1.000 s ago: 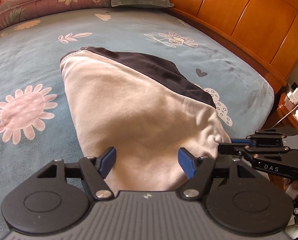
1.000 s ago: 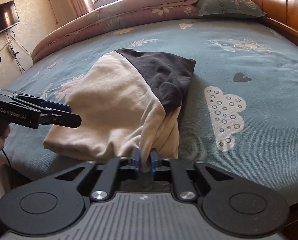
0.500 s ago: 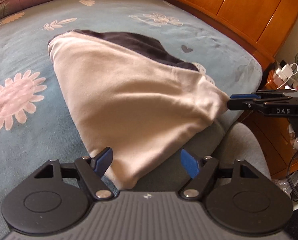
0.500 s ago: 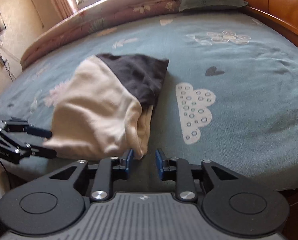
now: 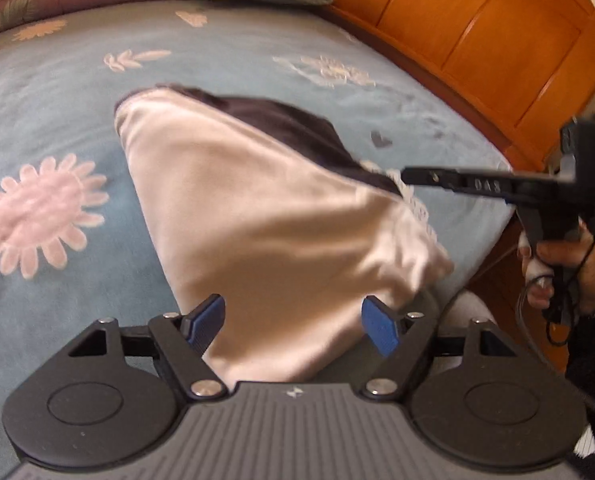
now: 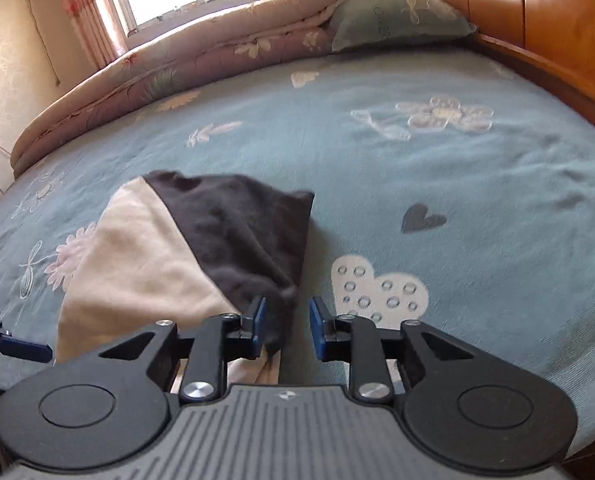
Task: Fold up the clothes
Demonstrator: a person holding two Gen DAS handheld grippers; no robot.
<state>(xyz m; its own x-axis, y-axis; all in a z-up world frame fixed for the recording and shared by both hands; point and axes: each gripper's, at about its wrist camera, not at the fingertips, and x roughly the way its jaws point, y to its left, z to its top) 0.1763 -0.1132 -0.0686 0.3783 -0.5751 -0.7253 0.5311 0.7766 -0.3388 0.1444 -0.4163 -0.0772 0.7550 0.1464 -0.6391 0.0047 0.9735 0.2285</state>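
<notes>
Bed: blue sheet with flowers, a heart and a cloud; wooden headboard on the right.
Quilt: rolled along the far edge, a green pillow beside it.
Garment: cream with a dark band (folded), lying near the bed's near edge.
Left gripper: jaws wide apart, the cream cloth between them, pads not pressing.
Right gripper: jaws have just been closing, now part open; the dark corner sits loose between them.
</notes>
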